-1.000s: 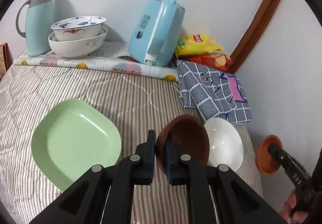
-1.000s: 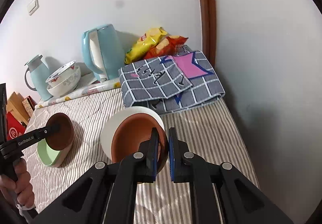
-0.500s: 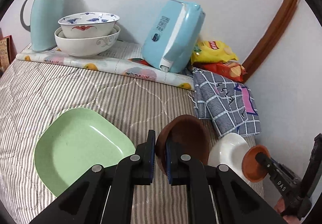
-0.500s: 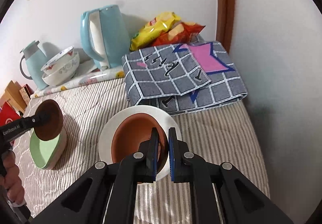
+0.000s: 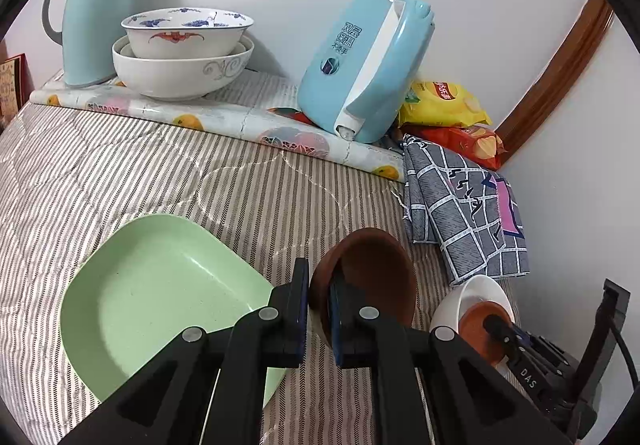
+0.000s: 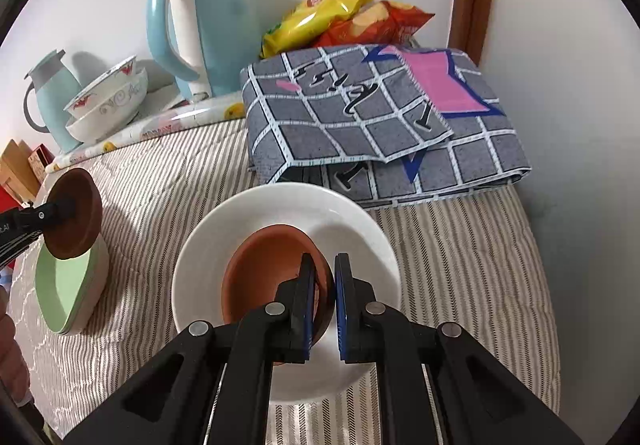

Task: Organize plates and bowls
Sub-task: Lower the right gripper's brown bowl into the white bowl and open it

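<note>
My left gripper [image 5: 320, 309] is shut on the rim of a dark brown bowl [image 5: 372, 277], held in the air beside the green square plate [image 5: 160, 297]; the same bowl [image 6: 76, 213] shows in the right wrist view above the plate [image 6: 64, 289]. My right gripper [image 6: 323, 297] is shut on the rim of an orange-brown bowl [image 6: 268, 273], which sits inside the white bowl [image 6: 288, 213] on the striped bedspread. In the left wrist view the orange-brown bowl [image 5: 478, 329] is inside the white bowl [image 5: 468, 293] at lower right.
Two stacked patterned bowls [image 5: 184, 49], a teal thermos jug [image 5: 100, 9] and a blue kettle [image 5: 368, 65] stand along the back wall. Snack bags [image 5: 444, 103] and a folded checked cloth [image 6: 380, 117] lie at the back right. The wall is close on the right.
My right gripper has lowered the orange-brown bowl into the white bowl. My left gripper, with the dark brown bowl, has shifted forward and left toward the green plate.
</note>
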A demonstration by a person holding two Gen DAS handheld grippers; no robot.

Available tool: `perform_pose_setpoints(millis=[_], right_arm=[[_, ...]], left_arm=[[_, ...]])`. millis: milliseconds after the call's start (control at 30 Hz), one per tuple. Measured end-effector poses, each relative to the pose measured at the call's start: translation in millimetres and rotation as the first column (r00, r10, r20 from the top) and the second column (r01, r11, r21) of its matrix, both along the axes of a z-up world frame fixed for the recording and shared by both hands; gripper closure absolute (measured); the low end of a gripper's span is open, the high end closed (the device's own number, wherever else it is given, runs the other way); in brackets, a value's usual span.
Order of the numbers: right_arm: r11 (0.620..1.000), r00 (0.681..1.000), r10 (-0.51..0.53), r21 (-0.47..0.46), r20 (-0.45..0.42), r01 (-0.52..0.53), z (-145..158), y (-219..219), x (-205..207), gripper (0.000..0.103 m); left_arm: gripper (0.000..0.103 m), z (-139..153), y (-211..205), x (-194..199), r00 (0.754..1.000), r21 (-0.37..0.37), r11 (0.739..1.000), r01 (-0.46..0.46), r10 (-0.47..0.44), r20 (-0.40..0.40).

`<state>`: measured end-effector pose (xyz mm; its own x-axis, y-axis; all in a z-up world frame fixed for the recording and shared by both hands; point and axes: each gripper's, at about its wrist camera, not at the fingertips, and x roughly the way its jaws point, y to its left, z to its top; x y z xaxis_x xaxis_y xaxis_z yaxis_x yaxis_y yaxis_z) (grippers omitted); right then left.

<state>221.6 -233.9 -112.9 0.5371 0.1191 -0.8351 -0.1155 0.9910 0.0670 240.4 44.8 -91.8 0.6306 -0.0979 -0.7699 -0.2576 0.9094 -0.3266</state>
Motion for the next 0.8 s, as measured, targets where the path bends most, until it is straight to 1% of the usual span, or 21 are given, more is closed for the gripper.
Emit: perform_pose_setpoints(millis=[467, 667, 800], right_arm=[[1.0, 1.0, -0.003, -0.015, -0.026, 0.003, -9.6, 6.4, 9.0, 0.094], [0.999, 0.999, 0.005, -0.035, -0.035, -0.006, -13.7, 8.7, 12.7, 0.094], [0.997, 0.999, 0.019, -0.077, -0.044, -0.022, -17.9, 14.6, 13.0, 0.093]], left_arm=[[0.094, -8.0, 6.3, 3.1, 1.0, -0.028, 1.0, -0.004, 0.004, -0.008], [0.094, -9.6, 7.3, 2.7, 1.0, -0.041, 0.999, -0.007, 0.006, -0.011], [0.094, -9.9, 7.5, 1.8, 1.0, -0.043, 0.999, -0.007, 0.007, -0.013]])
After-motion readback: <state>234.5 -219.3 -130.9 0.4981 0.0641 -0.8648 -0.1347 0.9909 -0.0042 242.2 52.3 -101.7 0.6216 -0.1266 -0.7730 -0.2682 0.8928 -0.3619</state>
